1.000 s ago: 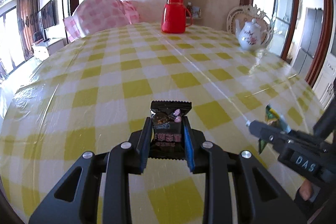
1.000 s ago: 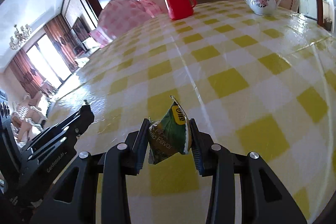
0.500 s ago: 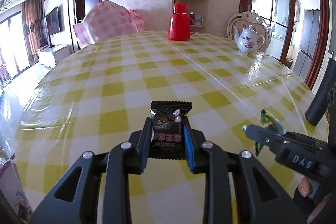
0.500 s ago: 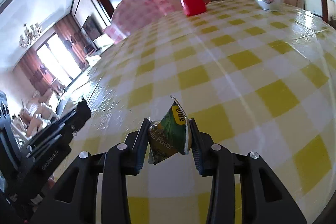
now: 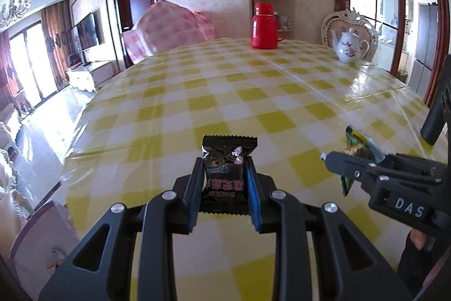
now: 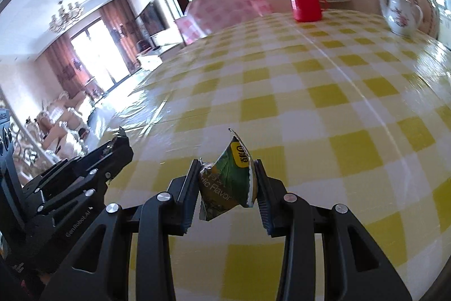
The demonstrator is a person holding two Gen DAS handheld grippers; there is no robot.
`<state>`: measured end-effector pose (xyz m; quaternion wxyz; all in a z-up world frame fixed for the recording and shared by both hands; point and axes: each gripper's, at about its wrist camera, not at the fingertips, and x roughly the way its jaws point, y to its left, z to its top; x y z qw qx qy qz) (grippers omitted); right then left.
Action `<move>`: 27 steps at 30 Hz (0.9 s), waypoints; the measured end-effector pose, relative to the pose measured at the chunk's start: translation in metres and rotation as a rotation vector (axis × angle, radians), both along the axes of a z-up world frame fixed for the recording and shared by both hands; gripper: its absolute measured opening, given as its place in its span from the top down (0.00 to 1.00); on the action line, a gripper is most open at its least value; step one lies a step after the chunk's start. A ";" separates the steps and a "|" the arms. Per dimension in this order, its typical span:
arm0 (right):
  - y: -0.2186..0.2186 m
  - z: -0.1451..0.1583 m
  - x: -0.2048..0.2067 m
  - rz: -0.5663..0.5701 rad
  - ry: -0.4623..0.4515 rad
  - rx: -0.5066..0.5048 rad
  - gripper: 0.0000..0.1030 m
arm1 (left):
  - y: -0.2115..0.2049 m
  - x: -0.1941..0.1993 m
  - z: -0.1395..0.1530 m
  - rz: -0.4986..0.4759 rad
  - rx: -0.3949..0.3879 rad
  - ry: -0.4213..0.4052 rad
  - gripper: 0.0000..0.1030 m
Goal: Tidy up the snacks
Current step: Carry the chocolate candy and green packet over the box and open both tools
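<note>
Gripping a black snack packet (image 5: 225, 174) at lower centre, my left hand-held gripper (image 5: 225, 185) hangs over the checked counter (image 5: 267, 92); my right hand-held gripper (image 6: 228, 185) clamps a green snack packet (image 6: 228, 182) at lower centre.

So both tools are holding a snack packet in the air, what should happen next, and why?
Probably keep carrying both toward wherever the snacks are collected. The left tool clamps a black foil packet, the right tool a green crinkled packet, and no container shows on the yellow checked tablecloth.
</note>
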<state>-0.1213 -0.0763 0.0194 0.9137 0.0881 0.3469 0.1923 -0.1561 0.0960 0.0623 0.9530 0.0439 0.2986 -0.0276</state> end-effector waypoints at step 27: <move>0.198 0.007 -0.099 0.462 -0.074 -0.209 0.63 | 0.171 -0.099 -0.002 0.180 0.063 0.107 0.72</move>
